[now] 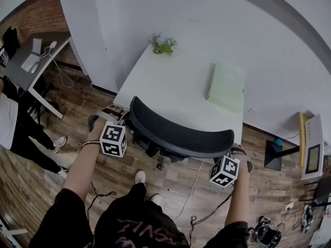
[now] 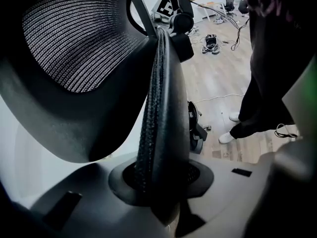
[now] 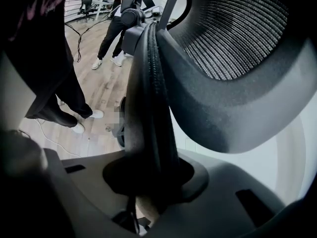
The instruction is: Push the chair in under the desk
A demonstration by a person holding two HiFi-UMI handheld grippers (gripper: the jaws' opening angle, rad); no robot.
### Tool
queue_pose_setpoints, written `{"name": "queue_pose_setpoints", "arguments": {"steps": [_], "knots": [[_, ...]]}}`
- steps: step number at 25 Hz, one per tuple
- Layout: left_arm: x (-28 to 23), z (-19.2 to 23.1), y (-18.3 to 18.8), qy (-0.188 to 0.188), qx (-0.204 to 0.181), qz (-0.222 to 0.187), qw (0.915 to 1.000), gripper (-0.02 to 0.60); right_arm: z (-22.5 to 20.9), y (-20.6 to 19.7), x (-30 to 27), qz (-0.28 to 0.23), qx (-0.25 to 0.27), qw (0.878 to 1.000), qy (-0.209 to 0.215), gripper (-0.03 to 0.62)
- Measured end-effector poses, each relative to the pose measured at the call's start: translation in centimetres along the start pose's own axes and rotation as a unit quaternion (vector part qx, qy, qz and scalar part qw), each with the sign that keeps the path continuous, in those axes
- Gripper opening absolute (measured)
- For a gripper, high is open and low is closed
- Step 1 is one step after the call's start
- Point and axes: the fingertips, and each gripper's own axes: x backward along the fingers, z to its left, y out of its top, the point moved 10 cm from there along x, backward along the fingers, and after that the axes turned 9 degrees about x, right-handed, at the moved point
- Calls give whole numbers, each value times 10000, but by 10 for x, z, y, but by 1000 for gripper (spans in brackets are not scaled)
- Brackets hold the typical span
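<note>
A black mesh-backed office chair (image 1: 176, 133) stands at the near edge of the white desk (image 1: 170, 81), its curved backrest top facing me. My left gripper (image 1: 124, 119) is shut on the backrest's left end, and my right gripper (image 1: 235, 150) is shut on its right end. In the left gripper view the backrest's padded rim (image 2: 156, 108) runs upright between the jaws of the left gripper (image 2: 158, 182). The right gripper view shows the same rim (image 3: 151, 93) clamped in the right gripper (image 3: 148, 177). The seat and the chair's base are mostly hidden under the backrest.
On the desk are a small green plant (image 1: 163, 45) at the back and a pale green box (image 1: 226, 88) at the right. A second desk (image 1: 31, 61) and a person (image 1: 15, 128) are at the left. Cables (image 1: 194, 185) lie on the wood floor by my shoes (image 1: 139, 177).
</note>
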Motion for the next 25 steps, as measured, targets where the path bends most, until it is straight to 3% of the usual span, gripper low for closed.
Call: {"name": "queue_pose_setpoints", "arguments": {"steps": [10,14,25], "knots": [[2,0,-4,84,-7,-56,9999,115,2,6,1,55,-87,9998,-182,129],[4,-3,-5,222,63,-104,9997,125,6,7,3,156,-122,9987,-474,137],[21,-7,-9,417,168,-241,9987,190,7,6,23,-33,-451,9946,-938,224]]}}
